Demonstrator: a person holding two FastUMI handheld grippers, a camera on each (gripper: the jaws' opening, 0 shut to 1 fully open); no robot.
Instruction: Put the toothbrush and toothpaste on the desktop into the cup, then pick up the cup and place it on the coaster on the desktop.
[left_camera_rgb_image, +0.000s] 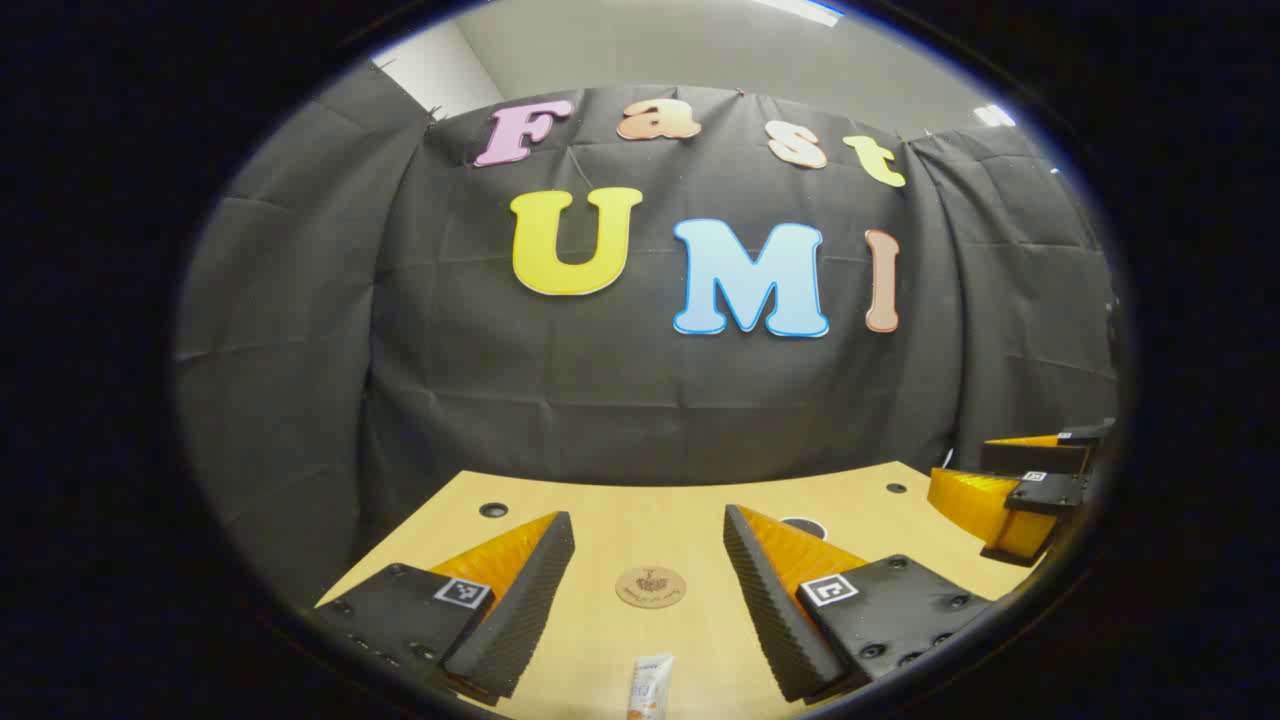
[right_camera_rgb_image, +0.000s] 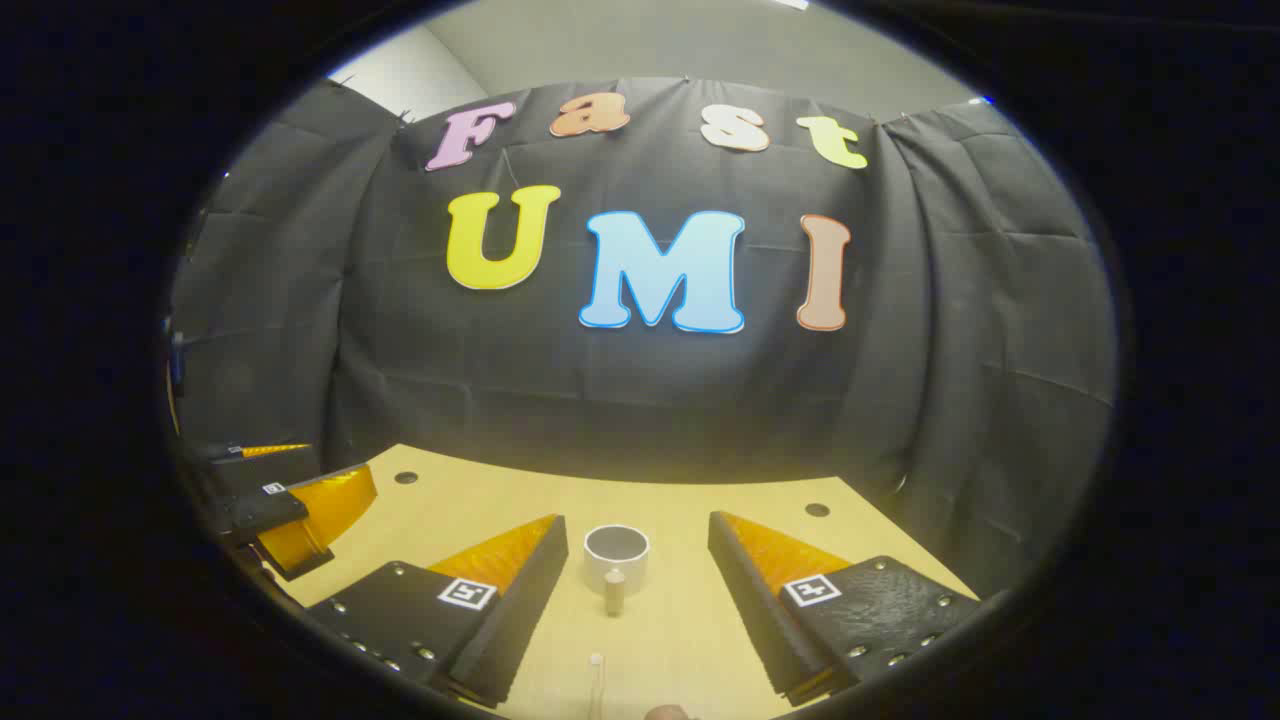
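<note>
Both the left claw (left_camera_rgb_image: 648, 575) and right claw (right_camera_rgb_image: 638, 580) gape empty. Toothpaste (left_camera_rgb_image: 650, 685) lies at six o'clock, the cup (right_camera_rgb_image: 616, 553) at twelve; a careless grab could topple the cup.

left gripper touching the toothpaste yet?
Apart. In the left gripper view the toothpaste lies on the desktop between the open jaws, bare wood on both sides.

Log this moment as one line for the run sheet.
stage: start | left gripper: open over toothpaste, coaster ahead | right gripper: open, cup ahead, toothbrush below | cup: empty, off coaster
</note>
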